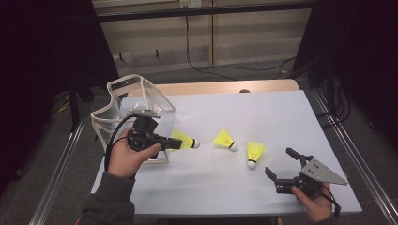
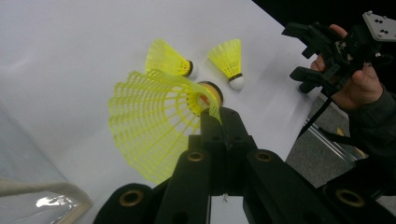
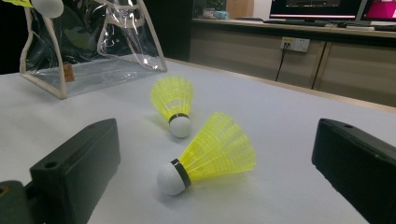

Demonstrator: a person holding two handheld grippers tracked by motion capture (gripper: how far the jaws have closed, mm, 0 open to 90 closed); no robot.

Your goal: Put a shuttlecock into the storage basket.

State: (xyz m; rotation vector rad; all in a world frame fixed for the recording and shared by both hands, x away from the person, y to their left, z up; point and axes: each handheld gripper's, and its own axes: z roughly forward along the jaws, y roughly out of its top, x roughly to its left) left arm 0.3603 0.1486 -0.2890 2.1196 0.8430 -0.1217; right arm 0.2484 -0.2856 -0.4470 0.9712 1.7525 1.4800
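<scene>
Left gripper [image 1: 174, 142] is clamped on my yellow shuttlecock [image 1: 184, 140] (skirt pinched), right gripper [image 1: 281, 165] gaping empty near two loose shuttlecocks [image 1: 255, 153].

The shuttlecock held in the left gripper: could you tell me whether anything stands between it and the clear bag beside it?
Nothing visible does. The left gripper is shut on the shuttlecock just right of the clear bag. The other two shuttlecocks lie farther right, away from the bag.

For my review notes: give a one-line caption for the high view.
Left gripper holds a yellow shuttlecock beside the clear pouch; right gripper rests open.
</scene>
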